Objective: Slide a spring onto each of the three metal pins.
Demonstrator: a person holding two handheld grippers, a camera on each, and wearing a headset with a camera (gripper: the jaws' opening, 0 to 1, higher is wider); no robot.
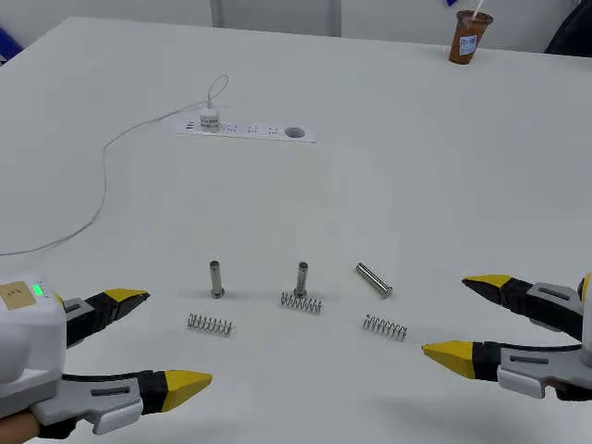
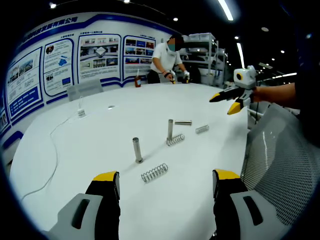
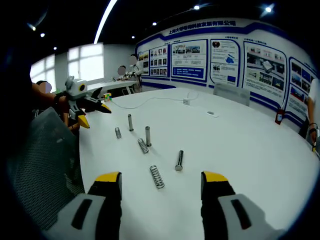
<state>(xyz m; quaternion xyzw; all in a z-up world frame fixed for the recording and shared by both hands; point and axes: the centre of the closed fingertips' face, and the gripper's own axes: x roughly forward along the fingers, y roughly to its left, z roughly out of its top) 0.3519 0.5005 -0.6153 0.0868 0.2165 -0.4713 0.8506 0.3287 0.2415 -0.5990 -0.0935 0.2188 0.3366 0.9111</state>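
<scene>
**Head view.**
- Nearest me: left gripper [image 1: 176,338] at the near left edge of the worktop [image 1: 416,185], jaws spread, nothing held.
- Right gripper [image 1: 447,314] at the near right edge, jaws likewise apart and empty.
- Between them, toward the near edge, a row of three pins. The left pin [image 1: 215,278] is upright, the middle pin [image 1: 302,277] is upright, and the right pin [image 1: 374,280] lies on its side.
- The left spring [image 1: 209,324] lies just in front of its pin. The middle spring [image 1: 302,302] lies at the foot of its pin, touching or nearly so. The right spring [image 1: 385,327] lies just beside the fallen pin.
- No spring is on a pin; I judge the task unstarted.
- Further back: a power strip [image 1: 248,130] with a cable [image 1: 102,176] running to the left edge. A cup [image 1: 470,35] stands at the far right edge.

**Left gripper view.** My jaws frame the left spring, with its pin just behind. The plain white surface looks smooth, so springs may roll.

**Right gripper view.** The right spring lies dead ahead between the jaws. Room: poster wall, ceiling lights, people at a far table, a mesh chair back close by.

**Handling, my judgement.**
- I would pinch a spring lightly near one end and leave the bore clear.
- I would steady an upright pin with the other gripper and lower the spring straight down over it.
- The fallen pin needs standing up or holding first.
</scene>
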